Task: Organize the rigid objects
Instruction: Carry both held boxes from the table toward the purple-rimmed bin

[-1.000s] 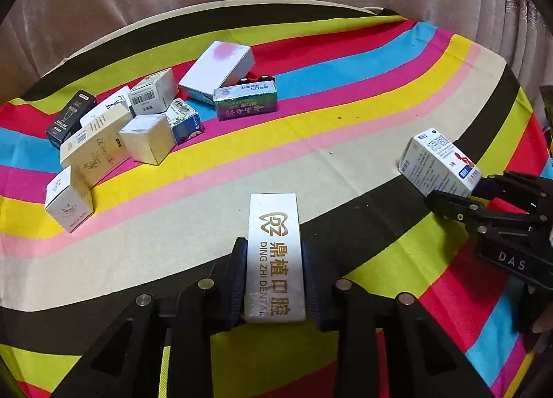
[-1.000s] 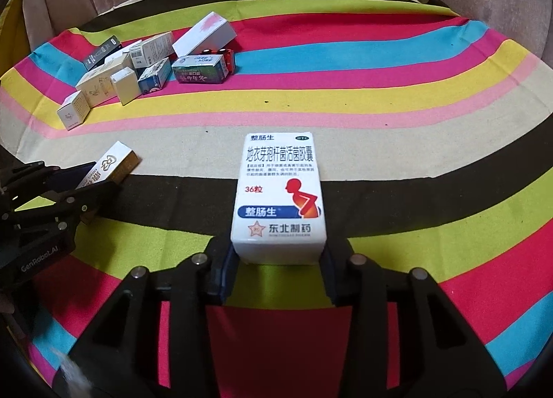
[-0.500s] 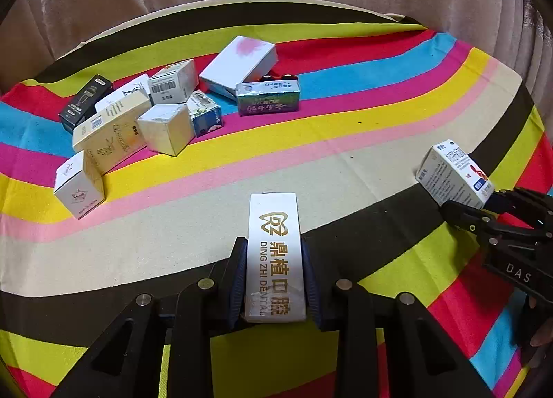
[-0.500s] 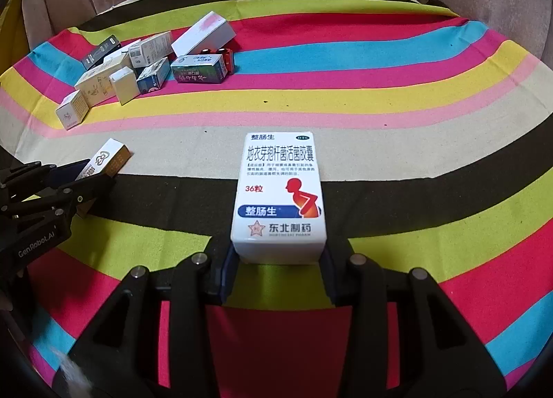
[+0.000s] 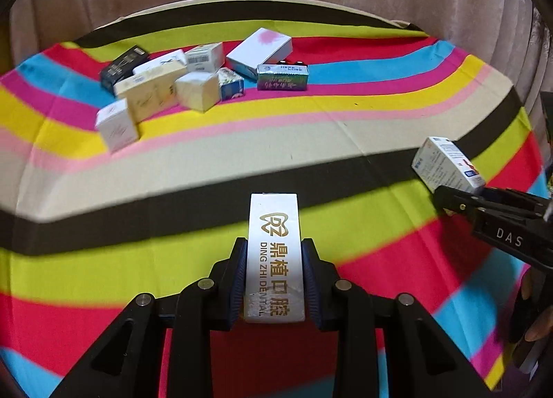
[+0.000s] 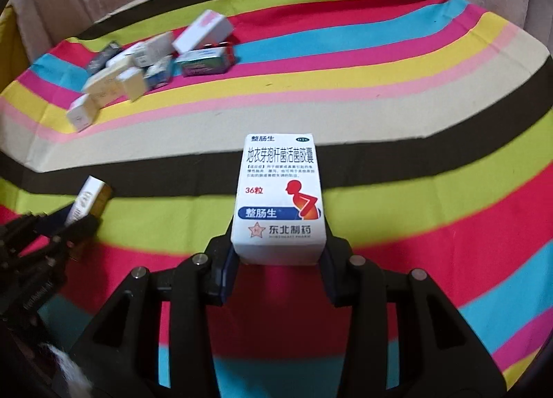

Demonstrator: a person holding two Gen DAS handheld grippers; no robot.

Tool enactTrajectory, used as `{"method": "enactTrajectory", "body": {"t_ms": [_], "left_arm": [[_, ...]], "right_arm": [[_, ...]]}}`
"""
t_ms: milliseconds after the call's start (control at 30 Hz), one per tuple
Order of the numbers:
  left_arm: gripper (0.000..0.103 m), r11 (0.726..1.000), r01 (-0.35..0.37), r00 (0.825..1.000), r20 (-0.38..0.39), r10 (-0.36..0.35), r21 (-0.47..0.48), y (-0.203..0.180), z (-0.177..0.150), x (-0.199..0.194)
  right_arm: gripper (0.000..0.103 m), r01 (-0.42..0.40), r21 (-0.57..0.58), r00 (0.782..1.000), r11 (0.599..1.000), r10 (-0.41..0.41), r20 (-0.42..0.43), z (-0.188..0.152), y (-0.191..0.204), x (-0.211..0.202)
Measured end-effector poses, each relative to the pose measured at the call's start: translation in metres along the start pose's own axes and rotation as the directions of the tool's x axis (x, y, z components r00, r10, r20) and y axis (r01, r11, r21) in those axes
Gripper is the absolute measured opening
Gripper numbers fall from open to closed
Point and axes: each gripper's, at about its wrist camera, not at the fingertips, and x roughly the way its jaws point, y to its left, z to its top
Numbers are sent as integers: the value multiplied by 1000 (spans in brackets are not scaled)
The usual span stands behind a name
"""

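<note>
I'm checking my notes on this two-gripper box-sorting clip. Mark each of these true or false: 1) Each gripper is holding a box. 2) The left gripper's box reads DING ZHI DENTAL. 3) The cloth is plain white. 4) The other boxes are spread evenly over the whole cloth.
1) True: the left gripper is shut on the narrow dental box, and the right gripper is shut on the white medicine box.
2) True.
3) False: the striped cloth has many bright colours.
4) False: the pile of boxes sits clustered at the far left.
</note>
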Motion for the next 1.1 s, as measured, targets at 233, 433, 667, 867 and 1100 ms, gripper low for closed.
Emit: {"method": "enactTrajectory", "body": {"t_ms": [233,433,667,867,1100], "left_arm": [[32,999,32,999,18,-32,21,-10,-31,-29],[32,997,68,998,9,-68,21,-16,-44,-44],[32,992,121,993,-10,-120,37,-28,-58,-57],[32,982,161,987,6,-163,99,-51,-64,-72],[32,969,198,979,15,-203,149,-76,-66,-80]], "right_arm": [[44,-44,-15,999,999,45,29,-28,17,-41],[44,-82,8,996,997,82,22,-49,10,-61],[44,-117,24,993,993,117,20,-76,-7,-92],[44,-110,26,993,994,109,38,-94,-21,-119],[44,-93,46,995,995,91,50,-106,-36,-140]]}}
